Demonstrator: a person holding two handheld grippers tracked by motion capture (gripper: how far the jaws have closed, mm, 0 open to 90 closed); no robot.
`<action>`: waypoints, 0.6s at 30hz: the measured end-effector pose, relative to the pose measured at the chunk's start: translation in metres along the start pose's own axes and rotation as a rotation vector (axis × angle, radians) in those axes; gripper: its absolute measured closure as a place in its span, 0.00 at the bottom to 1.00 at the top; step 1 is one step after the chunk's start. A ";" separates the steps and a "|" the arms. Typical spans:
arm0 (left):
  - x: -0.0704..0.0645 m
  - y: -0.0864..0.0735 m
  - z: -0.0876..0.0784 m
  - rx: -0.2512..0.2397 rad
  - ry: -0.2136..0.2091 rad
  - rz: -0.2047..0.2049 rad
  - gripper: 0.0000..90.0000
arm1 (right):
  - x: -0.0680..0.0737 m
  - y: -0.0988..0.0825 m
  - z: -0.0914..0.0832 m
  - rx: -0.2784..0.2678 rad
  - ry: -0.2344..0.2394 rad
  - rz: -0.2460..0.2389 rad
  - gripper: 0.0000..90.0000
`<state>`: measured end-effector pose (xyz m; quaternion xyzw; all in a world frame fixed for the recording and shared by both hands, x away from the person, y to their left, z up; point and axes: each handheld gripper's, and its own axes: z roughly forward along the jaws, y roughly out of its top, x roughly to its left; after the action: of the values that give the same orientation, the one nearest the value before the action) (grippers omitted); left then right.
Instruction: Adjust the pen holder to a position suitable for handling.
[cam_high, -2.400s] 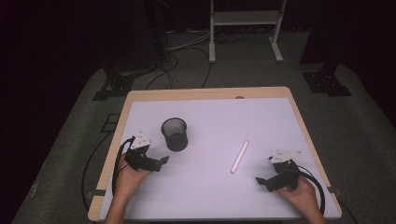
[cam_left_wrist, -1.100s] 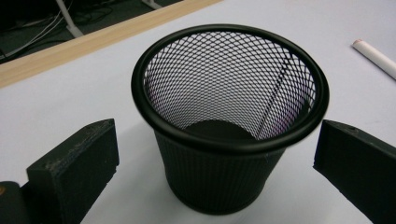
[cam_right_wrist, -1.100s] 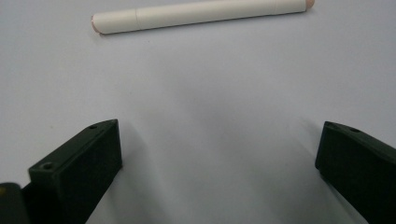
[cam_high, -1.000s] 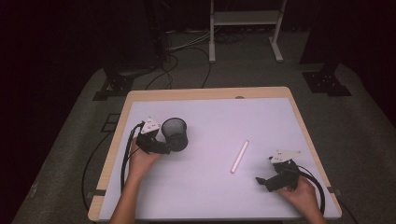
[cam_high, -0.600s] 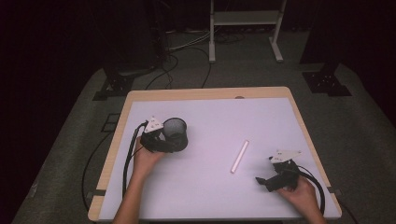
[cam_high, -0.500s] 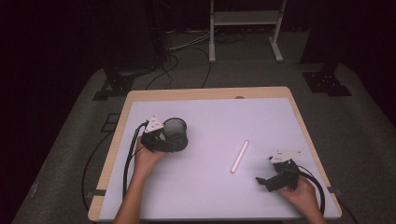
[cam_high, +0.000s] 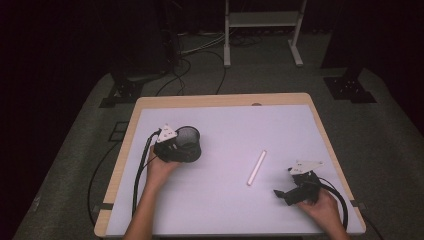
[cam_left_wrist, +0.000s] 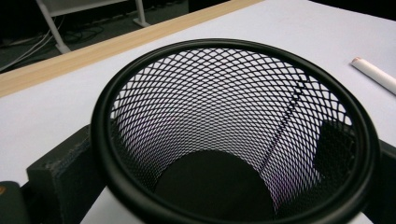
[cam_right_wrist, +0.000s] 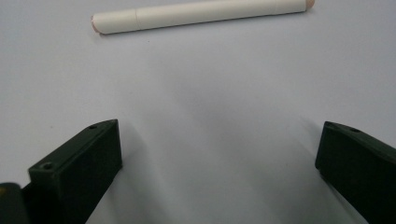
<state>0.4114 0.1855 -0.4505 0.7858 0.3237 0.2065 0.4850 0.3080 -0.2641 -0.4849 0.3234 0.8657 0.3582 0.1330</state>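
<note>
— At the table's left: what has the left gripper (cam_high: 176, 148) got?

— A black mesh pen cup (cam_high: 188, 144), standing upright on the white table (cam_high: 225, 125) towards its left edge. In the left gripper view the jaws sit either side of the cup (cam_left_wrist: 233, 140), one outside the wall at left, the other dark behind the mesh at right. They look to be against the wall, but I can't tell whether they are pressing or just bracketing it.

— How would that cup handle?

— Light, I'd judge, and fairly stiff at the solid rim and base, with a bit of spring in the mesh between. The mesh gives the pads something to bite on, so slipping seems unlikely. A hold across the wall below the rim looks sound; squeeze hard mid-wall and it might flex.

— Moving right, the white stick?

— A white marker (cam_high: 257, 167), lying flat mid-table, well apart from the cup, angled towards the far right. The right gripper view has it (cam_right_wrist: 201, 15) crossways just ahead of the jaws. Light, rigid, smooth and round, I'd guess, so it could roll or squirt out. Best taken across the barrel near its middle.

— And the far right?

— The right gripper (cam_high: 292, 191) rests near the table's front right corner, jaws spread wide with nothing between them, pointed at the marker but clear of it.
</note>
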 end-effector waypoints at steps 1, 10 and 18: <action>0.000 0.000 0.002 -0.001 -0.003 0.000 0.00 | 0.000 0.000 0.000 0.000 0.000 0.000 0.00; 0.000 -0.002 0.007 0.008 -0.001 0.004 0.01 | 0.000 0.000 0.000 0.000 0.000 0.000 0.00; 0.000 -0.002 0.005 -0.001 -0.005 0.002 0.09 | 0.000 0.000 0.000 0.000 0.000 0.000 0.00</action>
<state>0.4141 0.1825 -0.4546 0.7863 0.3215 0.2054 0.4860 0.3080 -0.2641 -0.4849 0.3232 0.8657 0.3583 0.1330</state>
